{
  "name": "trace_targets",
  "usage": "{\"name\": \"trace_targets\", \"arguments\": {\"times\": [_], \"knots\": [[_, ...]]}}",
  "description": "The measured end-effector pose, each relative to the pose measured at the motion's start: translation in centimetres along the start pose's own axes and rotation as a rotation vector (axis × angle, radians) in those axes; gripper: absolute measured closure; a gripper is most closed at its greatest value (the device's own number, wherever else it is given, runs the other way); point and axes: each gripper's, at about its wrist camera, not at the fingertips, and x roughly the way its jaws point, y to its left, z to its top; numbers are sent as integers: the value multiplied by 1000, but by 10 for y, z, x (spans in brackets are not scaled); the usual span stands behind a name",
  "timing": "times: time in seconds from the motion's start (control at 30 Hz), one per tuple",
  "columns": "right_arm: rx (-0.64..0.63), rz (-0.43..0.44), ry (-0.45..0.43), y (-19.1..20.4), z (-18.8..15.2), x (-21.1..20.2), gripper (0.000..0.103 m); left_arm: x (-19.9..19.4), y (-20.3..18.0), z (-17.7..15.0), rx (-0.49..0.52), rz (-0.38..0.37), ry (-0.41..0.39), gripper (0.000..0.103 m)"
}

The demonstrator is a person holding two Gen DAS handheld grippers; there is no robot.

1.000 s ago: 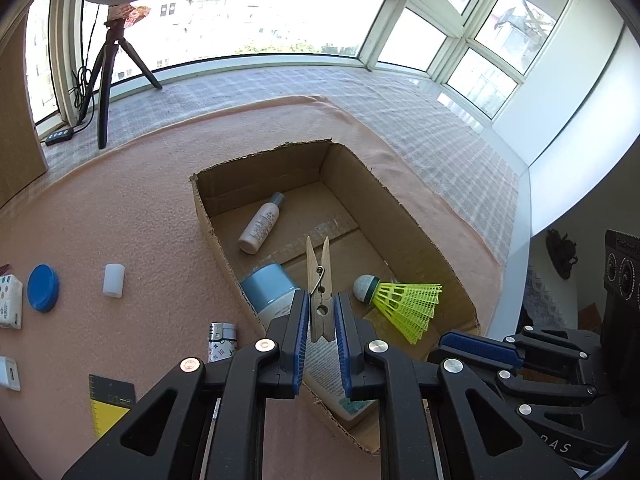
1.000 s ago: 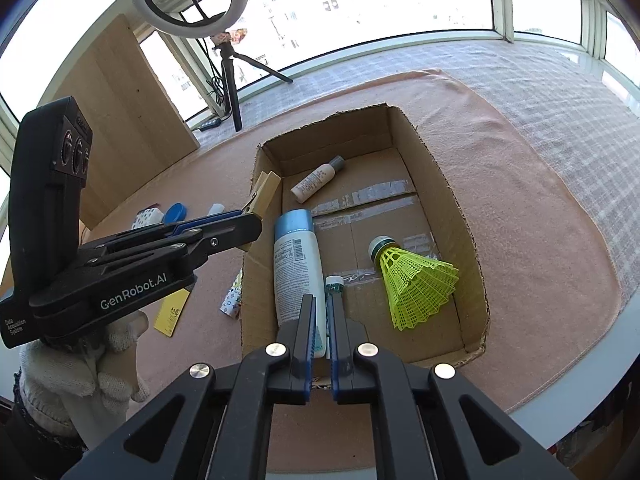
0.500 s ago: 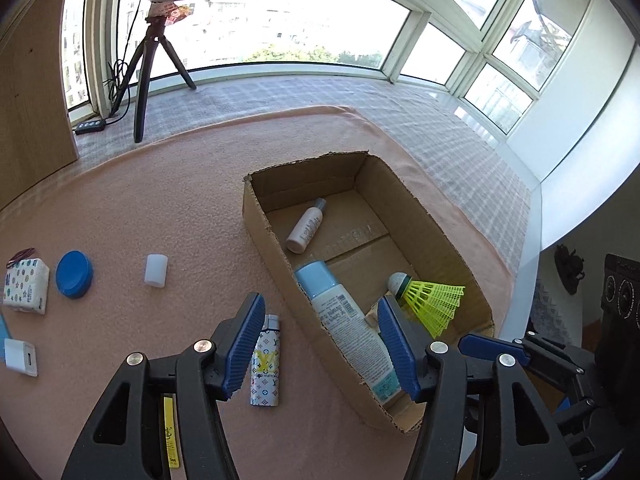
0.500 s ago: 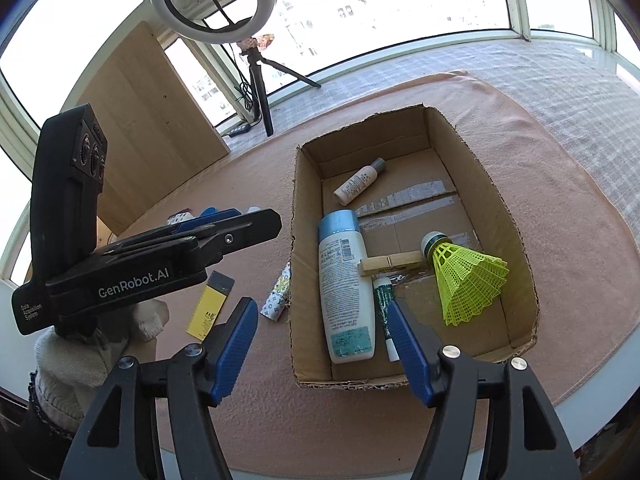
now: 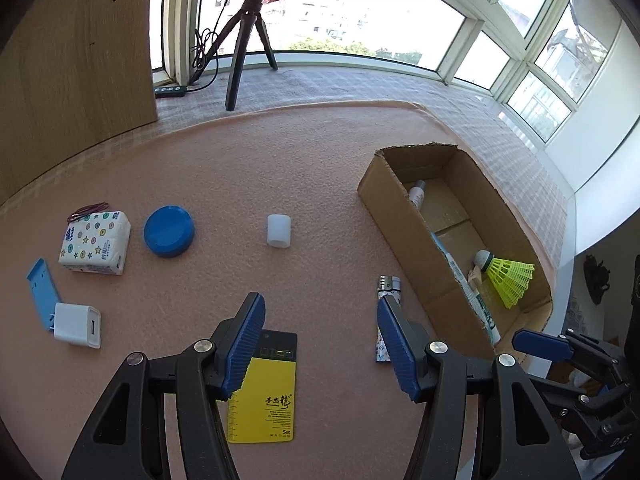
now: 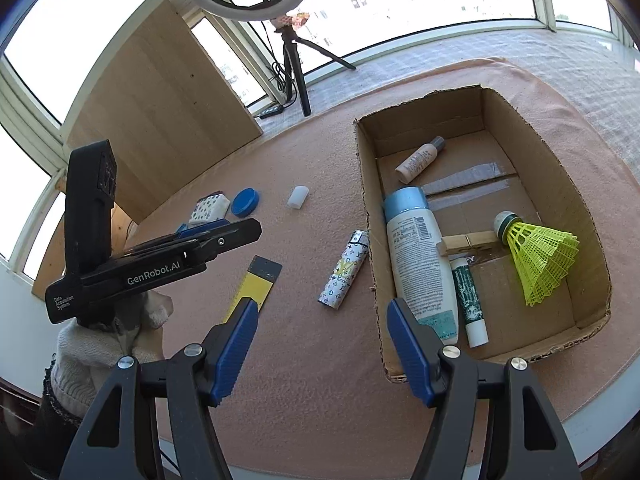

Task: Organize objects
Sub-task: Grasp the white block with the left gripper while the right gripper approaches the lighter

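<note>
Both the left gripper [image 5: 320, 340] and the right gripper [image 6: 320, 348] are spread and empty, and the lighter [image 5: 386, 312], just beside the left gripper's right finger near the cardboard box [image 5: 404, 232], could be pushed away if that finger touches it first.

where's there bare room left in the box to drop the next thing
Free floor lies along the far wall beyond the small bottle, and on the taped strip between it and the shuttlecock. The near half is crowded: big bottle, clothespin, green tube. Both grippers are open.
</note>
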Motion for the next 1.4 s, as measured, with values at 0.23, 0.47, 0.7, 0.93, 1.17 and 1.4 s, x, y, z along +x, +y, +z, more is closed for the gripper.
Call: {"name": "trace_targets", "arguments": {"times": [0.23, 0.47, 0.7, 0.93, 1.17, 1.4], "knots": [[-19, -35, 31, 26, -13, 34, 40, 0, 33, 3, -1, 19, 5, 44], [5, -131, 30, 39, -18, 69, 53, 18, 42, 15, 34, 4, 21, 46], [84, -233, 2, 34, -15, 98, 61, 50, 38, 28, 77, -15, 34, 48], [99, -325, -4, 30, -7, 116, 61, 82, 40, 40, 91, -39, 65, 48], [107, -362, 3, 33, -1, 122, 63, 99, 36, 50, 113, -63, 69, 48], [158, -342, 37, 30, 7, 124, 63, 112, 34, 54, 153, -34, 74, 76]]}}
